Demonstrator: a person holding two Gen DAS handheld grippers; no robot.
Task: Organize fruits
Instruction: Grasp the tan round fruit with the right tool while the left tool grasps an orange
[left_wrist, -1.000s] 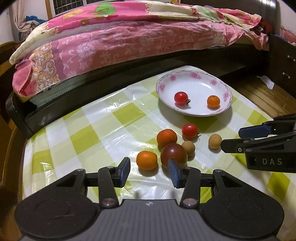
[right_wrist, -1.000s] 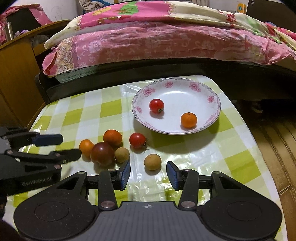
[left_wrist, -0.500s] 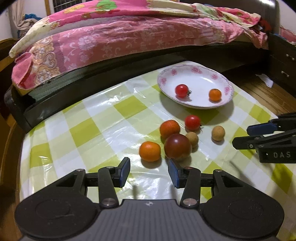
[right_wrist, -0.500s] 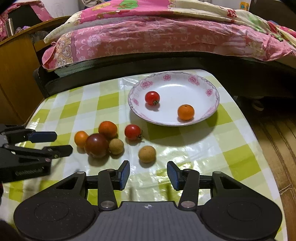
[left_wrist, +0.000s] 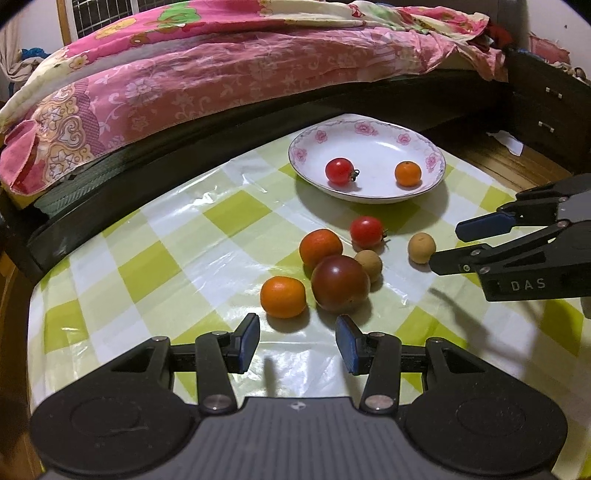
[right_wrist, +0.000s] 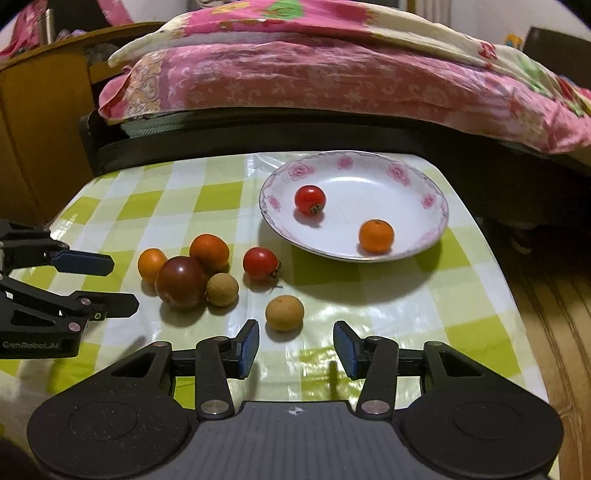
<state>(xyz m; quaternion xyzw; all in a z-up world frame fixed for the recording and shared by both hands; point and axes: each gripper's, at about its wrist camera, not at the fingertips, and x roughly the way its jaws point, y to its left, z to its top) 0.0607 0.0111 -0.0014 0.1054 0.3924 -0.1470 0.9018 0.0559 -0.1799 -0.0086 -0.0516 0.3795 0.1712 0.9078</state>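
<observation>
We see our left gripper (left_wrist: 297, 341) part-open and empty just short of a small orange (left_wrist: 283, 297) and dark tomato (left_wrist: 340, 283) mid-tabletop, our right gripper (right_wrist: 295, 347) likewise empty before a tan longan (right_wrist: 284, 312), and the flowered plate (right_wrist: 424, 177) toward the far right corner.

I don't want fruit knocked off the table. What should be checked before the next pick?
1. Left tool open, nothing between pads: ok.
2. Right tool open and empty: ok.
3. Lone brown fruit stands clear of the others, just ahead of the right tool: ok.
4. Small orange free of the dark tomato: cannot tell.
5. Plate has bare room: ok.
6. The two tools stand apart: ok.
</observation>
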